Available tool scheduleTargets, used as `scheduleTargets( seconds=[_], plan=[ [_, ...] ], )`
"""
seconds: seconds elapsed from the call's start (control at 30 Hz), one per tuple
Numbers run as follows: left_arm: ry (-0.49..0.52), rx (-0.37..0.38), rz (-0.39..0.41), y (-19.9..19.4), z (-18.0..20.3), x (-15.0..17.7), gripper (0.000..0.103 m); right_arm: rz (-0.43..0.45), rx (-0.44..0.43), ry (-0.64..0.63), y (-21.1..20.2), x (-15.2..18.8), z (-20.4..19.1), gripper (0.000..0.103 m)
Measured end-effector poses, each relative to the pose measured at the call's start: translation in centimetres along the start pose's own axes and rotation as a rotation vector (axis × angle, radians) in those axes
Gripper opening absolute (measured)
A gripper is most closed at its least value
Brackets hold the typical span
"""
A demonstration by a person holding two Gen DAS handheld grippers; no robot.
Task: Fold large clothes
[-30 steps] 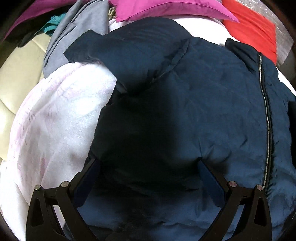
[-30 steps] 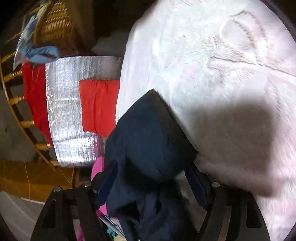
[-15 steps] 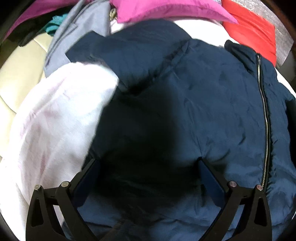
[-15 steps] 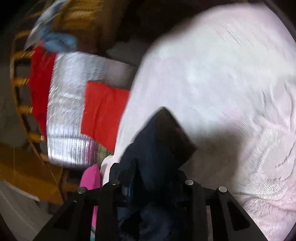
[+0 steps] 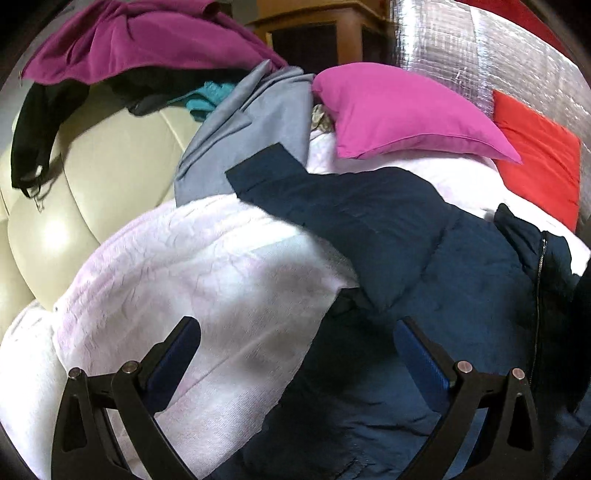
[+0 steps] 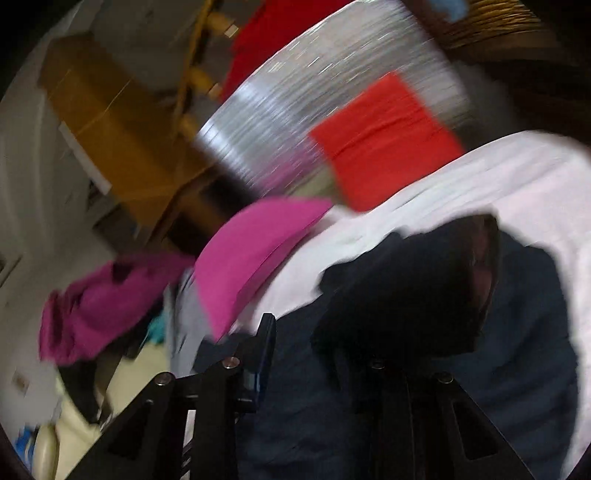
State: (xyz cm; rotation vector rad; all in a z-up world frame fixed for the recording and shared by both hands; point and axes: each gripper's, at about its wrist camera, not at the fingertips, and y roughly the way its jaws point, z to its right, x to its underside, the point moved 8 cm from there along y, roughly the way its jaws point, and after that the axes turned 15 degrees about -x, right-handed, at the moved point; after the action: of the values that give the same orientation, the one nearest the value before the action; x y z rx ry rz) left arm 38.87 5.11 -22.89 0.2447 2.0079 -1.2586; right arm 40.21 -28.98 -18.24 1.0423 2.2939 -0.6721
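Left wrist only: left gripper (image 5: 295, 347) gaping, empty, over one navy jacket (image 5: 436, 258), one zipper (image 5: 538, 288). Right wrist only: right gripper (image 6: 321, 354) clamping jacket sleeve (image 6: 402, 295).

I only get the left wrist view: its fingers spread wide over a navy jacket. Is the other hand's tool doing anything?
Observer: Yes. The right gripper is shut on a bunched fold of the navy jacket.
Operator: What's beyond the red cloth?
Observer: A wicker basket at the top edge.
Operator: And off to the side?
Observer: Yellow wooden rungs, blurred, beside the silver sheet.
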Motion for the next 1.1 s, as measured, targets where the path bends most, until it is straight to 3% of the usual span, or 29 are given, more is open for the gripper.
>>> scheduleTargets(
  seconds=[0.03,0.07,0.13,0.3,0.53,0.6,0.8,0.83,1.0,1.1],
  plan=[
    [-0.004,0.0,-0.003,0.0,0.0,0.0,0.103,-0.047,-0.021,0.012,1.0,0.9,-0.6,0.045],
    [-0.006,0.0,-0.004,0.0,-0.1,0.0,0.103,-0.091,-0.06,0.03,1.7,1.8,-1.2,0.068],
    [-0.007,0.0,0.0,0.0,-0.3,-0.1,0.103,-0.129,-0.117,0.039,2.0,3.1,-2.0,0.083],
    [-0.016,0.008,-0.005,0.3,-0.6,-0.2,0.103,-0.118,-0.091,0.014,-0.3,3.9,-0.7,0.083],
    [0.006,0.04,0.009,-0.4,0.4,0.0,0.103,0.025,0.113,0.158,-6.2,2.5,8.2,0.082],
    [0.008,0.045,0.005,-0.3,0.7,0.0,0.103,0.051,0.157,0.202,-7.0,2.4,10.8,0.075],
    [-0.039,0.0,-0.035,1.5,-0.4,-0.6,0.103,-0.053,0.343,0.288,-6.6,4.7,17.3,0.061],
    [-0.053,-0.005,-0.043,1.8,-0.9,-0.8,0.103,-0.063,0.364,0.297,-6.6,5.0,17.7,0.054],
    [-0.141,-0.03,-0.088,3.6,-3.4,-1.7,0.103,-0.069,0.363,0.16,-5.8,3.9,13.6,0.055],
    [-0.186,-0.036,-0.118,4.6,-4.8,-1.9,0.103,-0.084,0.306,0.067,-3.4,3.5,9.8,0.059]
  ],
)
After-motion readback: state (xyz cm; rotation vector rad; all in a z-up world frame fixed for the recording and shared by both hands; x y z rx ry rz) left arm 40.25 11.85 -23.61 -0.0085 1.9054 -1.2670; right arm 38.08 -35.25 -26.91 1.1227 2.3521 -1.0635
